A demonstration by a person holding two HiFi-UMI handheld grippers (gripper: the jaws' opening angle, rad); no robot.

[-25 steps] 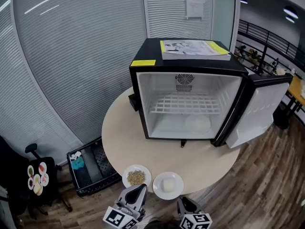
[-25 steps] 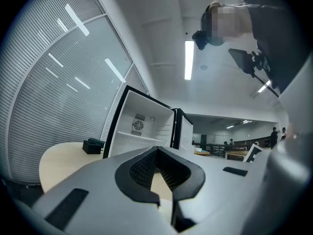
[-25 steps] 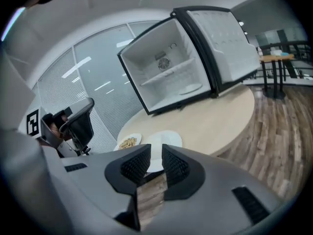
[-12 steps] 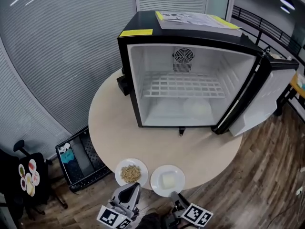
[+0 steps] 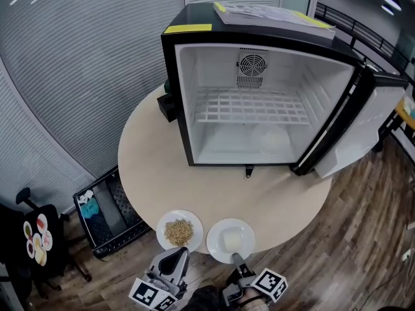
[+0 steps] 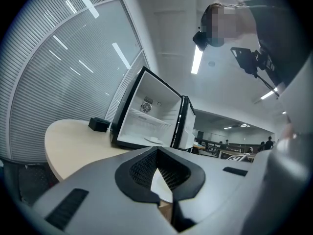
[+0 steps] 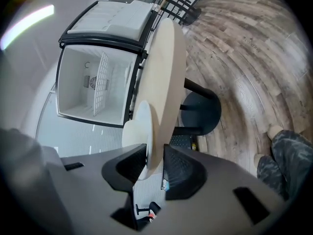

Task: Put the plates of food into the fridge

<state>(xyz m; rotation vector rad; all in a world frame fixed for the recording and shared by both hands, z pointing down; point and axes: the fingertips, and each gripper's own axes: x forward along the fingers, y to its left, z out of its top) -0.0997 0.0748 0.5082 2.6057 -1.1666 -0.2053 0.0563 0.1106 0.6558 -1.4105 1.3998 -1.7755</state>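
- A round table (image 5: 149, 173) stands on a wood floor (image 5: 363, 251) before a wall of blinds (image 5: 78, 57).
- The fridge (image 5: 170, 76) sits at the table's far edge, with its door (image 5: 356, 135) swung open to the right. Inside is a wire shelf (image 5: 253, 105), and a pale dish (image 5: 269, 137) lies below it.
- A black box (image 5: 167, 107) touches the fridge's left side, and papers (image 5: 272, 15) lie on top.
- 2 plates sit just beside each other at the near edge: the grain plate (image 5: 179, 230) on the left and the block plate (image 5: 230, 240) on the right.
- The left gripper (image 5: 182, 251) points at the grain plate from just off the near edge. Its tips are together and hold nothing.
- The right gripper (image 5: 235, 258) has just been opening its jaws. They now stand partly apart around the block plate's rim and the table edge, without clamping.
- A crate (image 5: 107, 212) and a chair (image 5: 32, 238) stand on the floor to the left.
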